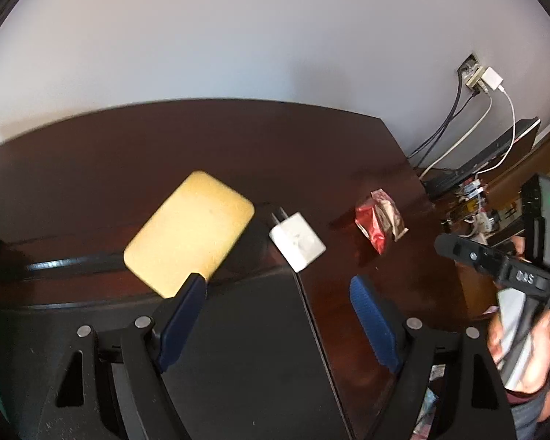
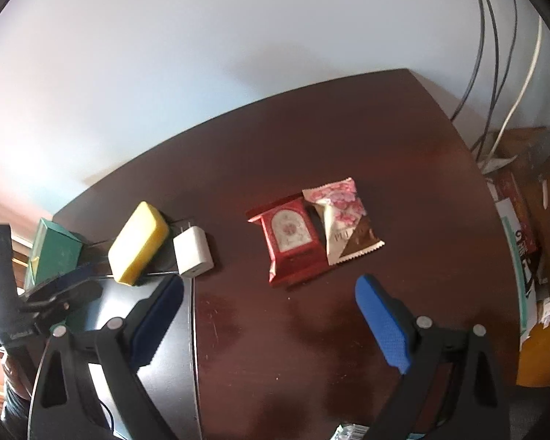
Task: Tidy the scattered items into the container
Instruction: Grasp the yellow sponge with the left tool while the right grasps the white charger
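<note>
A yellow sponge [image 1: 189,233] lies across the far edge of a black container [image 1: 245,348] on the dark wood table [image 1: 201,139]. A white charger plug [image 1: 297,241] sits beside the sponge at the container's corner. A red snack packet [image 2: 291,244] and a pink-and-brown snack packet [image 2: 343,220] lie side by side on the table. My left gripper [image 1: 278,322] is open above the container, its left finger near the sponge's edge. My right gripper [image 2: 271,322] is open and empty, a little short of the two packets [image 1: 379,220].
A green box [image 2: 55,253] stands left of the sponge. Cables [image 1: 458,135] hang from a wall socket beyond the table's right edge. Cluttered boxes and papers [image 2: 524,242] sit to the right of the table. The other gripper and the hand holding it [image 1: 520,293] show at right.
</note>
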Demonstrator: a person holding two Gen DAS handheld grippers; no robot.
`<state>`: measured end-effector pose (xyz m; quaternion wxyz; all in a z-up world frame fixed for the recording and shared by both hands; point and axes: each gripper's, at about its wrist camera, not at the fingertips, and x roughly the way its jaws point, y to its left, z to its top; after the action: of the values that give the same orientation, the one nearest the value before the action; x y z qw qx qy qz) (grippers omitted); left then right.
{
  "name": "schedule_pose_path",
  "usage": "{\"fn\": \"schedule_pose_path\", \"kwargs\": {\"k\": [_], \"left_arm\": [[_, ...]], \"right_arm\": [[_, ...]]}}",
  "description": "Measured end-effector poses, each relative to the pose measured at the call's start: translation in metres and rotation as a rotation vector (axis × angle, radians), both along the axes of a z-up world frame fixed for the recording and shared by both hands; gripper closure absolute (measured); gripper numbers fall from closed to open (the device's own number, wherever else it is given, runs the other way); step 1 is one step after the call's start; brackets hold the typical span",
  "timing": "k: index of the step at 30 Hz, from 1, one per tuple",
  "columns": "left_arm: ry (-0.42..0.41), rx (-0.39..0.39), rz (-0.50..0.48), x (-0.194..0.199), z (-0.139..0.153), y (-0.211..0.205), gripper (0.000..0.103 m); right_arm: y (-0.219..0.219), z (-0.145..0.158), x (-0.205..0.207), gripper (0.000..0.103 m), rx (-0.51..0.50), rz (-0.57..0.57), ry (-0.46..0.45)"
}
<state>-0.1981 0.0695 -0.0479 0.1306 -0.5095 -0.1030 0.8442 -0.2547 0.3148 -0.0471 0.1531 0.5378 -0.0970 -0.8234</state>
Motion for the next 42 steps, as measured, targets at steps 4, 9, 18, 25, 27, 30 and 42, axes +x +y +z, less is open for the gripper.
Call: {"fn": "schedule_pose_path", "kwargs": {"k": [4,9,18,25,27,30,42], "left_arm": [[0.055,-0.150,0.002,-0.001,0.003,-0.008,0.020],[-0.005,-0.197,0.026,-0.018,-0.019,-0.039,0.020],[-0.069,-0.191,-0.046,-0.029,-0.052,-0.051,0.020],[-0.051,-0.205,-0.062,-0.034,-0.056,-0.050,0.020],[-0.050,-0.205,-0.068,-0.034,-0.057,-0.051,0.020],[-0.047,-0.210,-0.075,-0.033,-0.057,-0.052,0.020],[-0.070,-0.210,-0.037,-0.043,-0.060,-0.061,0.031]], "right_arm": [[-0.018,-0.003,-0.003,0.006,0.007,0.032,-0.011],[-0.071,-0.020,-0.020,0.006,0.066,0.106,-0.042],[-0.133,-0.053,-0.040,0.007,0.153,0.187,-0.109],[-0.137,-0.071,-0.046,0.010,0.166,0.192,-0.146],[-0.137,-0.073,-0.047,0.014,0.170,0.193,-0.149],[-0.140,-0.077,-0.047,0.019,0.179,0.200,-0.155],[-0.155,-0.079,-0.038,0.051,0.312,0.223,-0.104]]}}
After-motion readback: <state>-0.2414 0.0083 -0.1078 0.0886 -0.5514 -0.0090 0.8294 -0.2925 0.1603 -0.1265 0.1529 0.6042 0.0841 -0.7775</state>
